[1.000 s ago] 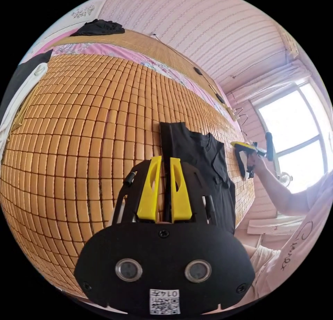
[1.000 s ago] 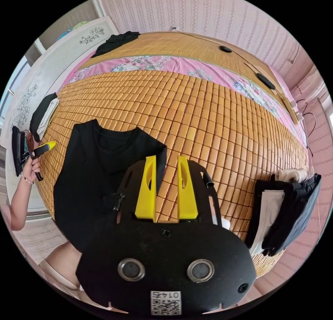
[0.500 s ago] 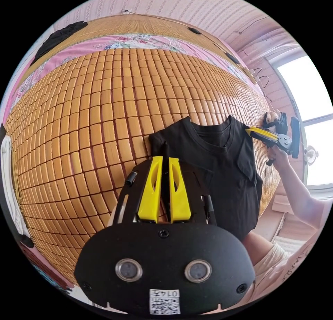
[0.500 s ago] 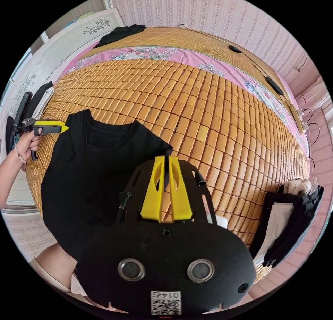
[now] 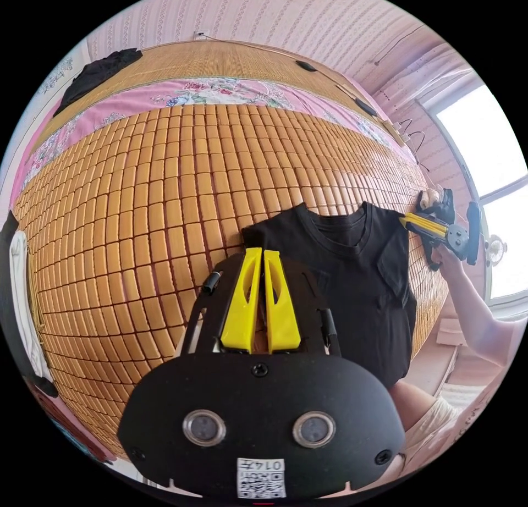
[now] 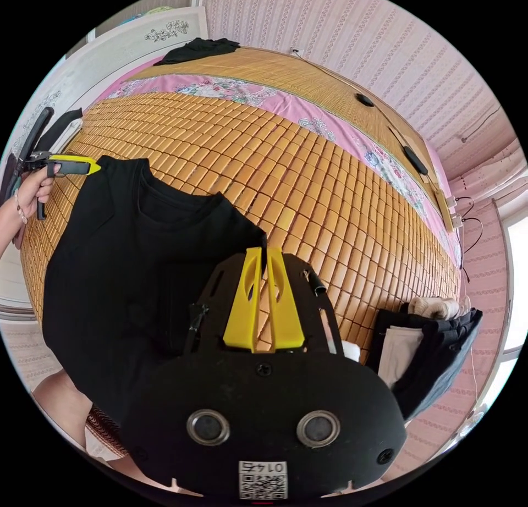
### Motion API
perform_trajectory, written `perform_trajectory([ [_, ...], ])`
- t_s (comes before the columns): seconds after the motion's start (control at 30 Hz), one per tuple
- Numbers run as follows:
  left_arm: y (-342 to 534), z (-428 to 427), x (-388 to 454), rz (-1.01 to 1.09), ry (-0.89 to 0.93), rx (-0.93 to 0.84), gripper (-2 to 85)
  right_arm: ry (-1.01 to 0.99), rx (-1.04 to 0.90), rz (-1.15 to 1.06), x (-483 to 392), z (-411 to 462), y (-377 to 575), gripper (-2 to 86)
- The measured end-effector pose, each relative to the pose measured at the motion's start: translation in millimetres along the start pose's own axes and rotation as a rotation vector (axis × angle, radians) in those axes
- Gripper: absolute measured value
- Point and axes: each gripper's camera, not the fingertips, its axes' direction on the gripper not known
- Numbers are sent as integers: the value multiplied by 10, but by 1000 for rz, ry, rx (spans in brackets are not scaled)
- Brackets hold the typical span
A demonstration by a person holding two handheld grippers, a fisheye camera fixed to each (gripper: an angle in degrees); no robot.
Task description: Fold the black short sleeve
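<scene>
A soft, matte black short sleeve (image 5: pixel 352 287) is lying spread over the bed's mat (image 5: pixel 137 215) of small, glossy amber tiles, its ribbed round neckline pointing up the bed. The left claw (image 5: pixel 257 254), with smooth yellow plastic jaws, is pinching one shoulder corner. The right claw (image 6: pixel 263 254) is squeezing the opposite shoulder edge. A stack of folded dark and pale clothes (image 6: pixel 429 342) is sitting at the mat's edge.
</scene>
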Motion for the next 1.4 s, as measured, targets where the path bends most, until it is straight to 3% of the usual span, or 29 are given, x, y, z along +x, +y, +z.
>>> perform_trajectory([
  [0.4, 141, -490, 377, 68, 83, 156, -10, 67, 88, 28, 227, -217, 537, -5],
  [0.73, 1190, -1159, 808, 243, 94, 190, -10, -221, 338, 102, 427, -1025, 1966, -4],
  [0.93, 2365, -1367, 952, 218, 205, 79, -10, -406, 216, 160, 246, -1071, 2992, -1],
  [1.13, 3266, -590, 1006, 132, 182, -116, -10, -463, -64, 199, -263, -35, 3653, -3],
  [1.4, 3717, -716, 1216, 239, 106, -24, -9, -408, 69, 106, -592, -238, 3904, 0],
])
